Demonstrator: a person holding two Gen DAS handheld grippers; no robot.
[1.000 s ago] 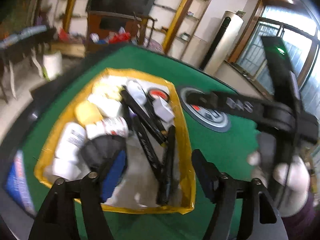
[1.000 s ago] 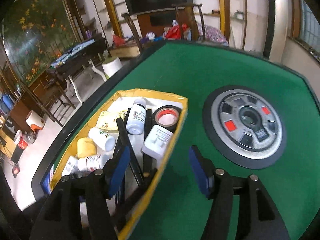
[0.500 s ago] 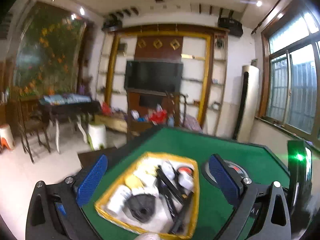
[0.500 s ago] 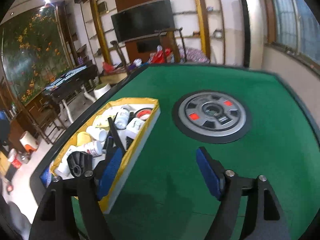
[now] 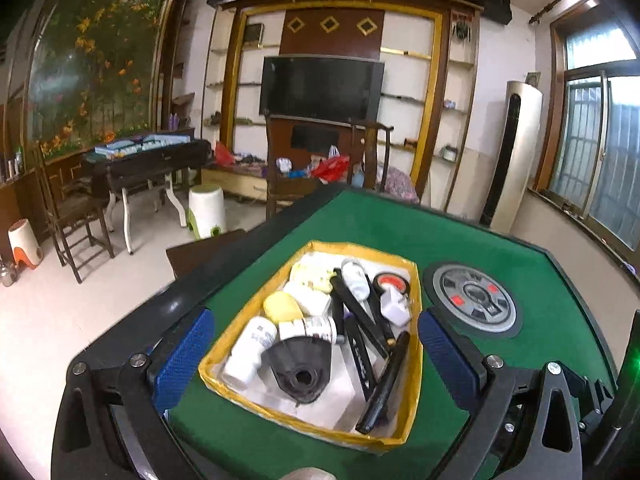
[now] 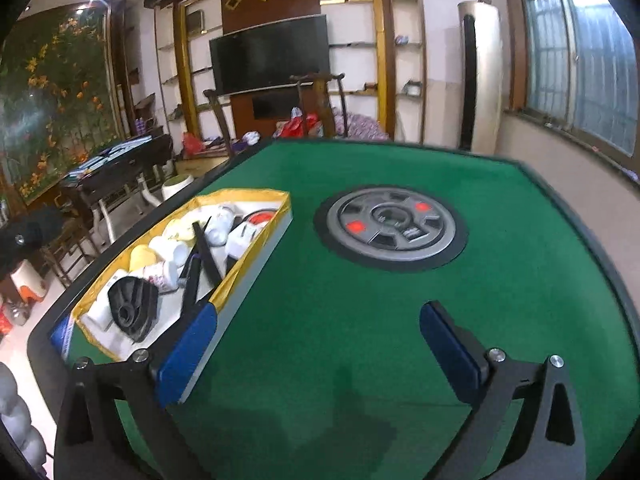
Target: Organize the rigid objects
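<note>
Grippers, left (image 5: 316, 354) and right (image 6: 318, 344), withdrawn above green felt table (image 6: 360, 300); jaws spread, empty. Yellow-rimmed tray (image 5: 408, 432) filled; sorting likely complete.

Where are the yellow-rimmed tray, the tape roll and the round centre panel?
yellow-rimmed tray (image 5: 304, 430), left wrist view, near rim.
tape roll (image 5: 391, 282), left wrist view, red core.
round centre panel (image 6: 390, 228), right wrist view, grey hub.

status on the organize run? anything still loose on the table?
Done: bottles, tape roll and black parts all lie inside the yellow tray. The green table shows nothing loose, only its built-in centre dial. In hand: nothing; left gripper and right gripper are open and empty. Left: apparently nothing visible.
</note>
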